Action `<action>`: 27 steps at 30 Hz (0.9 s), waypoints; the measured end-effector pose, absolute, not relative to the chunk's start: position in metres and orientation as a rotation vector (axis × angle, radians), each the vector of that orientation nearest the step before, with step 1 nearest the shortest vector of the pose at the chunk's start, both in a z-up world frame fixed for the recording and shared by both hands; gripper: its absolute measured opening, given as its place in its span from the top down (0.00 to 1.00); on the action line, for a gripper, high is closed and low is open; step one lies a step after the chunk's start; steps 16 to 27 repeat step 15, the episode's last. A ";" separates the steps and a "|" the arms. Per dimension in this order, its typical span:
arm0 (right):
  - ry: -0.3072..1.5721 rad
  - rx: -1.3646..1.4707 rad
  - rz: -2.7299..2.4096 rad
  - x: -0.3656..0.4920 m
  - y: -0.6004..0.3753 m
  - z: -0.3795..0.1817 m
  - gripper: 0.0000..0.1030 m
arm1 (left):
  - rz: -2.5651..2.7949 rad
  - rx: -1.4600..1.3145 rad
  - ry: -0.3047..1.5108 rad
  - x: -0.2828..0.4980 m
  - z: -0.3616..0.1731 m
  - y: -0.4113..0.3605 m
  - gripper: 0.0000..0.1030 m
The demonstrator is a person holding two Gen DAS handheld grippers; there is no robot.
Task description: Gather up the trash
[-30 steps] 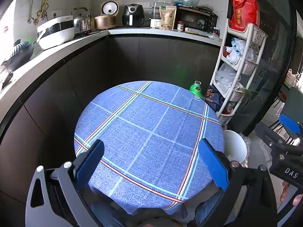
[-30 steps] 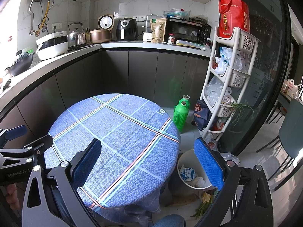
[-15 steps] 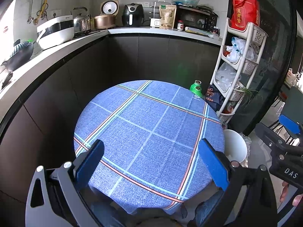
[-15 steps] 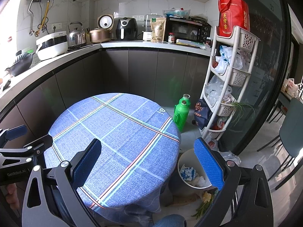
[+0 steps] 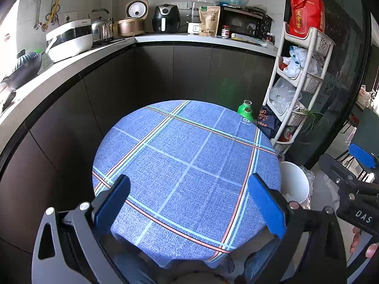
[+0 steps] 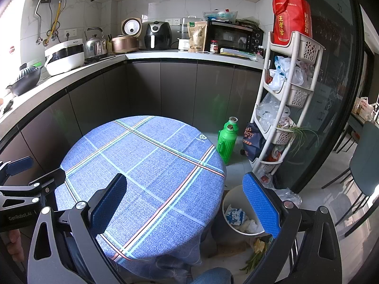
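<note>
1. left gripper (image 5: 189, 203): jaws wide apart, holding nothing, above the near edge of the round table (image 5: 165, 156).
2. right gripper (image 6: 184, 203): jaws wide apart, holding nothing.
3. trash (image 6: 239, 220) lies inside the white bin (image 6: 228, 198) on the floor just beside the table.
4. green scraps (image 6: 253, 258) lie on the floor near the bin.

A white round waste bin (image 6: 241, 215) stands upright on the floor just right of the round table, close against its near right edge. Inside it lie crumpled white paper and a blue-and-white wrapper (image 6: 233, 215), filling only the bottom. More trash lies loose on the floor just near of the bin: yellowish scraps (image 6: 258, 245) touching its base and green vegetable stalks (image 6: 252, 260) a little nearer.
</note>
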State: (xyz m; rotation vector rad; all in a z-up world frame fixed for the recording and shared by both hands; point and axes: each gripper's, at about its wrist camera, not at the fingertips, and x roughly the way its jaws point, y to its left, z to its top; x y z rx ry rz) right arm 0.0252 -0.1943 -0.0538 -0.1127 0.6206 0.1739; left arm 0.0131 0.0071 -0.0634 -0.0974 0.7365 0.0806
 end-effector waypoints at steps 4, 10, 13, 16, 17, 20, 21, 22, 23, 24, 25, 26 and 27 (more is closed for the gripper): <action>0.620 -0.111 0.174 0.025 -0.195 -0.053 0.08 | 0.079 -0.093 0.733 0.012 -0.064 0.006 0.04; 0.620 -0.111 0.175 0.026 -0.195 -0.053 0.08 | 0.074 -0.091 0.740 0.014 -0.067 0.007 0.04; 0.622 -0.111 0.174 0.026 -0.196 -0.055 0.08 | 0.076 -0.091 0.740 0.013 -0.067 0.007 0.04; 0.623 -0.111 0.175 0.026 -0.196 -0.055 0.08 | 0.075 -0.091 0.741 0.014 -0.067 0.007 0.04; 0.623 -0.111 0.175 0.026 -0.196 -0.055 0.08 | 0.075 -0.091 0.741 0.014 -0.067 0.007 0.04; 0.623 -0.111 0.175 0.026 -0.196 -0.055 0.08 | 0.075 -0.091 0.741 0.014 -0.067 0.007 0.04; 0.623 -0.111 0.175 0.026 -0.196 -0.055 0.08 | 0.075 -0.091 0.741 0.014 -0.067 0.007 0.04; 0.623 -0.111 0.175 0.026 -0.196 -0.055 0.08 | 0.075 -0.091 0.741 0.014 -0.067 0.007 0.04; 0.623 -0.111 0.175 0.026 -0.196 -0.055 0.08 | 0.075 -0.091 0.741 0.014 -0.067 0.007 0.04; 0.623 -0.111 0.175 0.026 -0.196 -0.055 0.08 | 0.075 -0.091 0.741 0.014 -0.067 0.007 0.04; 0.623 -0.111 0.175 0.026 -0.196 -0.055 0.08 | 0.075 -0.091 0.741 0.014 -0.067 0.007 0.04; 0.623 -0.111 0.175 0.026 -0.196 -0.055 0.08 | 0.075 -0.091 0.741 0.014 -0.067 0.007 0.04; 0.623 -0.111 0.175 0.026 -0.196 -0.055 0.08 | 0.075 -0.091 0.741 0.014 -0.067 0.007 0.04</action>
